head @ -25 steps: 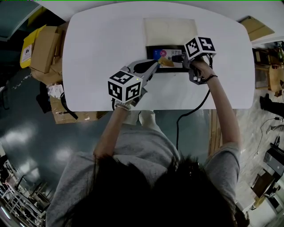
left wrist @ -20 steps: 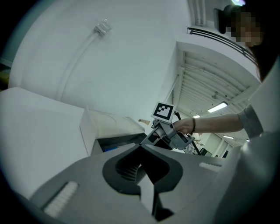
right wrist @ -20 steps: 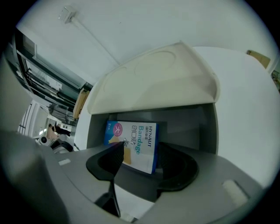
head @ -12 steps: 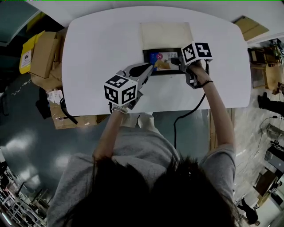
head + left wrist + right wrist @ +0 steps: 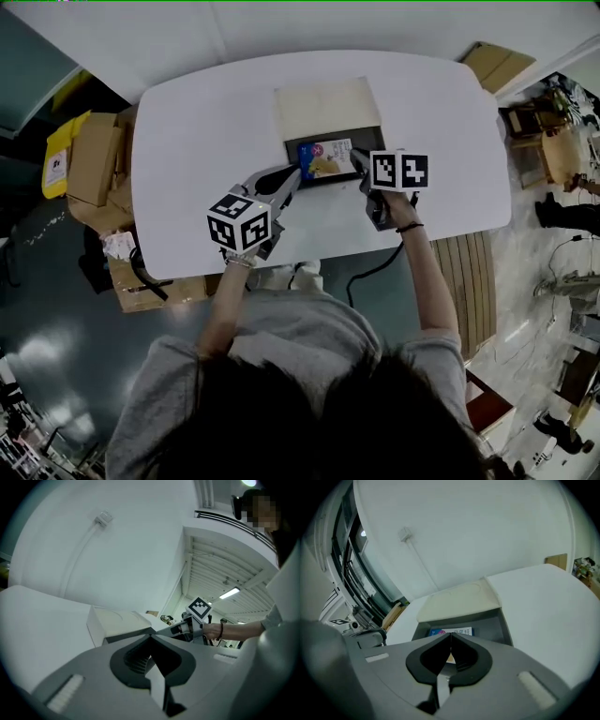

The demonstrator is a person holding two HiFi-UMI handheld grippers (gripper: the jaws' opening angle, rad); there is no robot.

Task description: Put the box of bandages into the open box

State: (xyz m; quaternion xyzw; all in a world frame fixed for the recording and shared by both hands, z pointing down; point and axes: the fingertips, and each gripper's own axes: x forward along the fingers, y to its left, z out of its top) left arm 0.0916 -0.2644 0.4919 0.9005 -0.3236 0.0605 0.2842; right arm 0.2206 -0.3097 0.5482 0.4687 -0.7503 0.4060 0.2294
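Nearest us, the left tool (image 5: 151, 636) hangs over the near part of the table (image 5: 187, 122), its jaws pressed together with nothing between them, the tip pointing at the near-left corner of the open box (image 5: 497, 620). The right tool (image 5: 451, 635) sits to the right of it, over that box's near-right corner. Its jaws have just been closing and now meet on nothing.

Just beyond both tips lies the bandage box (image 5: 323, 157), flat on the floor of the open box, towards its left side, printed face up. We judge the placing done, with neither tool touching it.

If it needs shifting, we expect a light, thin card carton: stiff enough to lift by its edges, yet easily dented by a hard squeeze. The glossy print looks a little slippery. We would pinch it across its two long edges near the middle, with little force, not by a corner or an end flap.

Beyond, the pale lid (image 5: 323, 108) lies folded back flat on the table.
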